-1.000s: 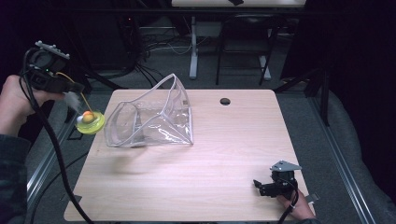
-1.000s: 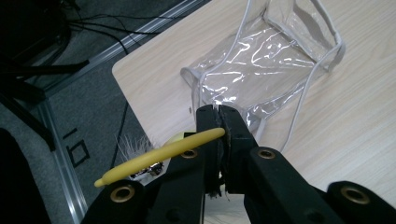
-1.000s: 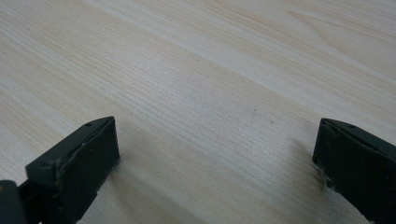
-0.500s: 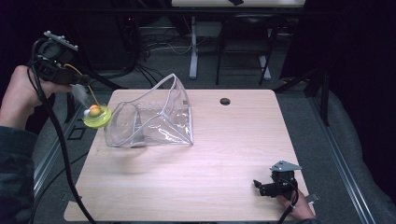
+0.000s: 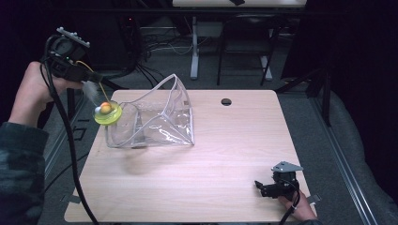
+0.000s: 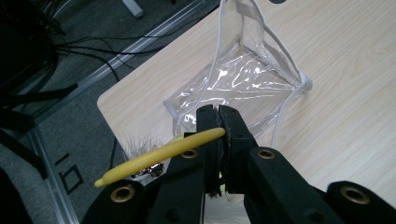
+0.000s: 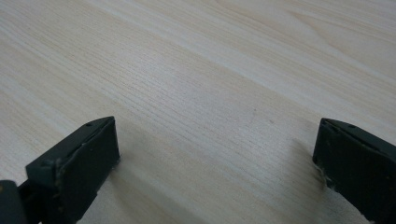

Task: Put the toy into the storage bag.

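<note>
High overview, two close table [image 5: 225, 154] views

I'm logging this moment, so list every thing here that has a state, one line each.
left gripper: shut on the yellow toy, held up past the table's left edge.
yellow toy: gripped by its rim, off the table, hanging at the pouch's open mouth.
clear pouch: lying on the table, mouth open towards the toy, nothing visible inside.
right gripper: open, resting low over bare table.

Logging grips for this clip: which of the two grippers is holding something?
The left gripper, raised at the table's left edge, is shut on a yellow toy beside the clear bag. The right gripper rests on the table, jaws wide apart with nothing between them.
</note>
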`<state>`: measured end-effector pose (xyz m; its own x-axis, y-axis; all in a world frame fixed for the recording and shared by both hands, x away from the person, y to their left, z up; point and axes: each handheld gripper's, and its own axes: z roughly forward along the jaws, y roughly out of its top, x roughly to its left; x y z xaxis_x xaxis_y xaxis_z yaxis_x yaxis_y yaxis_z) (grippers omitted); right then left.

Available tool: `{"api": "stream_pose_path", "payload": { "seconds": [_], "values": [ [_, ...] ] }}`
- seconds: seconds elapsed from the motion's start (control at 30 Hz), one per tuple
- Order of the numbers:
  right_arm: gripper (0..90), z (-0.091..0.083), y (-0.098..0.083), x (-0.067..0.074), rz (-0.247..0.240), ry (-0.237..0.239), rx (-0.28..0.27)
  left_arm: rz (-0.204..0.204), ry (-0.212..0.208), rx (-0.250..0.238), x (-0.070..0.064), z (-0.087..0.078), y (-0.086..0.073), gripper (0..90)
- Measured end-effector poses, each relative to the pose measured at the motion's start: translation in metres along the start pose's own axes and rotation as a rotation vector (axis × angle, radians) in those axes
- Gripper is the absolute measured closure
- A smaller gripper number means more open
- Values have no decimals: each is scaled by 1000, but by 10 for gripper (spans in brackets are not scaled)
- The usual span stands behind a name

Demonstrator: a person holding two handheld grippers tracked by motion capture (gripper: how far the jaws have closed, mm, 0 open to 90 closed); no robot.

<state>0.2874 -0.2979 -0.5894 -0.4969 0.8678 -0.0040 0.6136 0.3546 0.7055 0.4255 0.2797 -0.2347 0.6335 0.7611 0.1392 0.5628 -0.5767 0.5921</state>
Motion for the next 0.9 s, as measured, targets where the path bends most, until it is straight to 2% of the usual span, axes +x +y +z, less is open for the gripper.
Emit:
{"api": "stream_pose_path", "payload": {
  "seconds": [0.5,0.9],
  "values": [
    [0,0,0,0,-2,2,0,26,-43,-6,-11,17,13,878],
    [0,0,0,0,-2,2,0,47,-80,9,-22,40,21,878]
  ]
}}
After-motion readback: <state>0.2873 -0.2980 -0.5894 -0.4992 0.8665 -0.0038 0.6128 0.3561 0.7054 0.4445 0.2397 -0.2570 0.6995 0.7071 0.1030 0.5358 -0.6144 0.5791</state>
